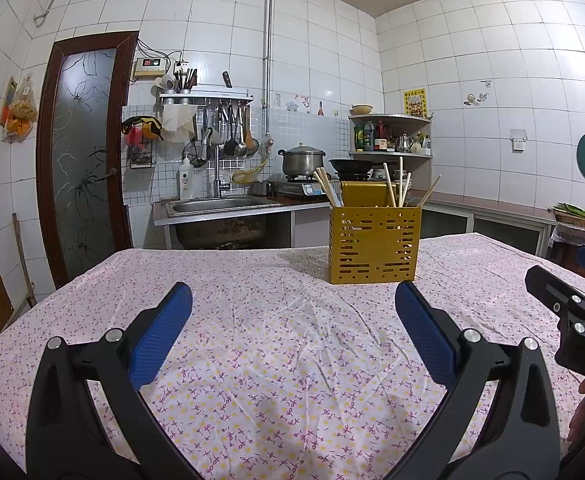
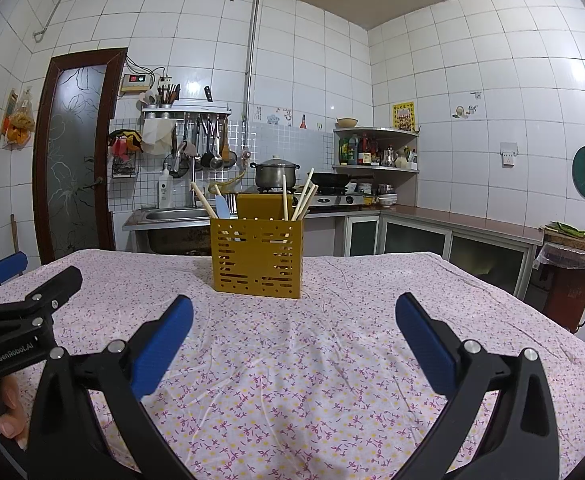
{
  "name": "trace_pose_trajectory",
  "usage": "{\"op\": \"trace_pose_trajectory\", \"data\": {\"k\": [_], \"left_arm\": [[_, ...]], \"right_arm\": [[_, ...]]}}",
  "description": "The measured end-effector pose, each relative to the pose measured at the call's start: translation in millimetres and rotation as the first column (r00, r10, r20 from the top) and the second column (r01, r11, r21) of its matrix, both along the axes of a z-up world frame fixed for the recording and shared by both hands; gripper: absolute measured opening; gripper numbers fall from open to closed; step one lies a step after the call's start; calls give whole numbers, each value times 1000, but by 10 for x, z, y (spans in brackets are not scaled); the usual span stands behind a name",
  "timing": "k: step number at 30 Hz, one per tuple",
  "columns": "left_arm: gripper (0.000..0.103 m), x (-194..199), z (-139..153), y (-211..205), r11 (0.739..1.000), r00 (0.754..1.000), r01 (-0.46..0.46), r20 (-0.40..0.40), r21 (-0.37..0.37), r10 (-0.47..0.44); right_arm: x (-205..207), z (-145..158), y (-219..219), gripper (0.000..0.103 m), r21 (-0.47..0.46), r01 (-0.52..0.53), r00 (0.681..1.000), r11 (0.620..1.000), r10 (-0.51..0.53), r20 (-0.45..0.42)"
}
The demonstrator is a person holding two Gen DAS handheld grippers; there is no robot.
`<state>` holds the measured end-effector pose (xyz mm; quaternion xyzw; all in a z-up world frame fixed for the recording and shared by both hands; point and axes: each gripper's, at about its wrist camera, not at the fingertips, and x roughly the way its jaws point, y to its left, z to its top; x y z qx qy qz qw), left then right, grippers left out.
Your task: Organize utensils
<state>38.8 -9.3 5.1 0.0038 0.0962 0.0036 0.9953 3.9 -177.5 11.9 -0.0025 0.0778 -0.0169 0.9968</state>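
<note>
Left gripper [image 1: 292,316] spread wide, empty, low over the floral tablecloth [image 1: 276,360]. Yellow utensil holder [image 1: 374,244] stands upright ahead, mid-table, well apart from both tools, with chopsticks [image 1: 390,189] and a pale spatula [image 2: 222,206] leaning inside (count unclear). Right gripper [image 2: 294,320] likewise spread, empty. Risk: holder looks light; a sideways nudge on the leaning sticks could tip it on wrinkled cloth.

Yellow utensil holder [image 2: 256,256] upright on the flowered tablecloth [image 2: 292,360].
Its walls are slotted, and wooden chopsticks [image 2: 304,196] lean out at both sides, with a pale blue spatula [image 2: 222,206] at one side.
</note>
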Motion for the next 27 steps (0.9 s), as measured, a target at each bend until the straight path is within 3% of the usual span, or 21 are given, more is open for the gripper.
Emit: {"op": "trace_pose_trajectory", "data": {"k": [27], "left_arm": [[98, -4, -1, -7, 1000, 1000, 10, 4, -3, -10]], "right_arm": [[6, 5, -15, 99, -1, -1, 1000, 1000, 1, 0]]}}
